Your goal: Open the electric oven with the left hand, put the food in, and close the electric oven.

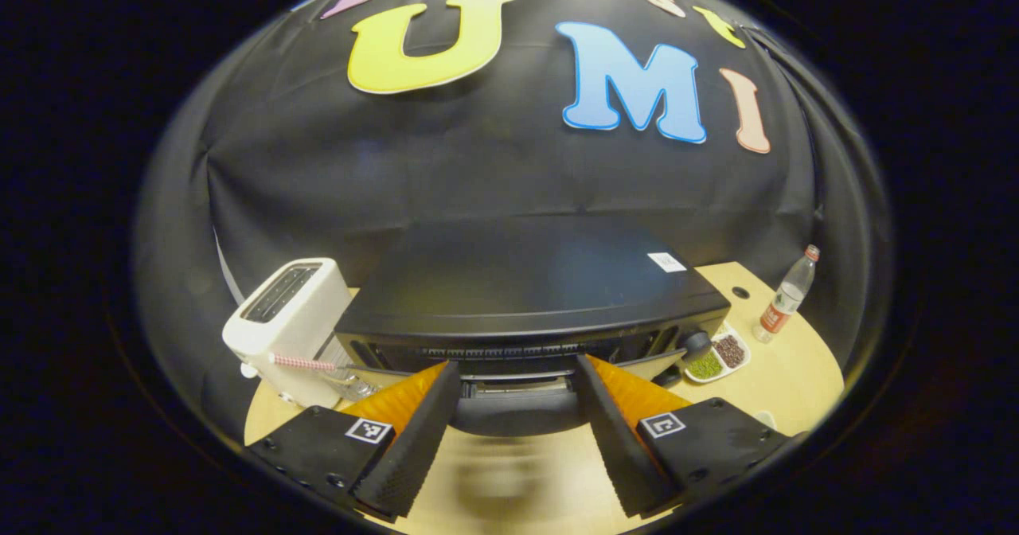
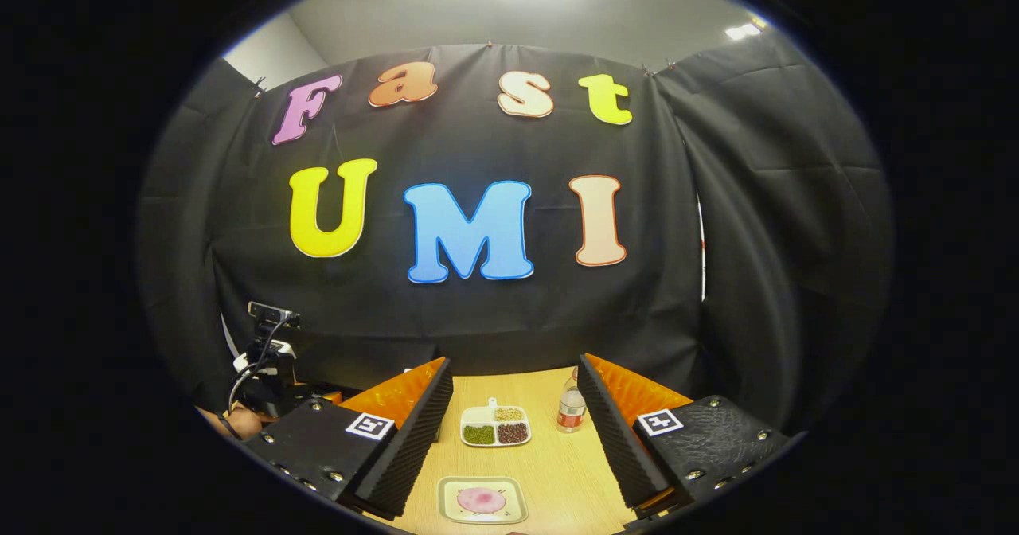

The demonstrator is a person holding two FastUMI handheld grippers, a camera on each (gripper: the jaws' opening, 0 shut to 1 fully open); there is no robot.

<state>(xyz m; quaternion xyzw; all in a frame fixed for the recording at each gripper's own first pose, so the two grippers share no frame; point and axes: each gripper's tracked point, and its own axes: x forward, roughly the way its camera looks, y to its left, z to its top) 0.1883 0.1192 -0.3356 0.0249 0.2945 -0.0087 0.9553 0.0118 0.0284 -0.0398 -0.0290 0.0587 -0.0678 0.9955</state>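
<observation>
Black oven (image 1: 525,296) faces the wide-open, empty left hand-held gripper (image 1: 517,431); right hand-held gripper (image 2: 516,439) likewise.

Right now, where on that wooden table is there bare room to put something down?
Bare wood lies between the divided white dish of beans and the small tray holding pink food, and right of the clear plastic bottle. It is crowded by the black electric oven, flanked by the white toaster.

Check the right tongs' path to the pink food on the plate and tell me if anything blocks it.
Nothing visible does. In the right gripper view the plate with the pink food lies on bare table just ahead of the open right tongs. The divided dish and bottle stand farther back.
</observation>
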